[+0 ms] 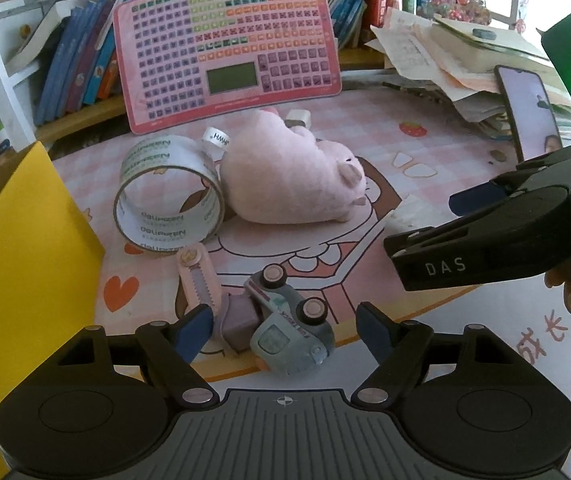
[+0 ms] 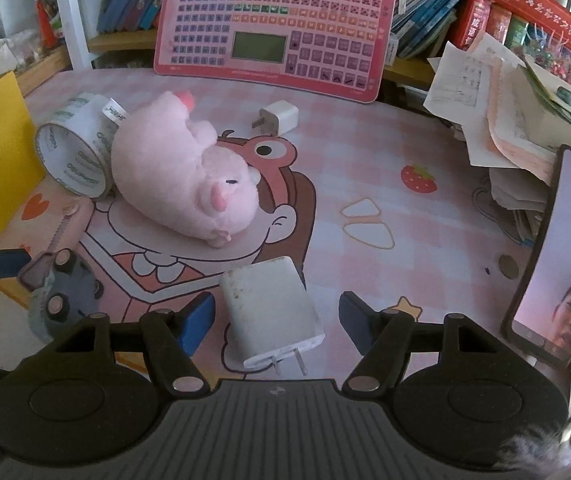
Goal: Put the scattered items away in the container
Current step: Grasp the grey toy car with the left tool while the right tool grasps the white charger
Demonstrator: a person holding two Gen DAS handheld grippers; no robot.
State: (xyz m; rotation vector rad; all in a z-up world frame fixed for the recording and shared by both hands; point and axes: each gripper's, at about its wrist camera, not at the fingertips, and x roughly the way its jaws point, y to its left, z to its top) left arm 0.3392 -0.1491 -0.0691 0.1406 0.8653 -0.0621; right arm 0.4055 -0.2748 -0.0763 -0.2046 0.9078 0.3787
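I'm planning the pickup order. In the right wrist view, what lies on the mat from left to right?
Tape roll → pink plush pig → large white charger → coin → phone.

- A home, most likely a child's study corner.
- The tabletop wears a pink checked cartoon mat (image 2: 365, 152) with strawberries and hearts.
- Along its back edge stands a pink learning keyboard (image 1: 225, 48) against shelves of children's books (image 1: 81, 64).
- At the right edge, loose worksheets (image 2: 485, 120) are piled.
- A plush pig (image 2: 181, 176) lies mid-table.
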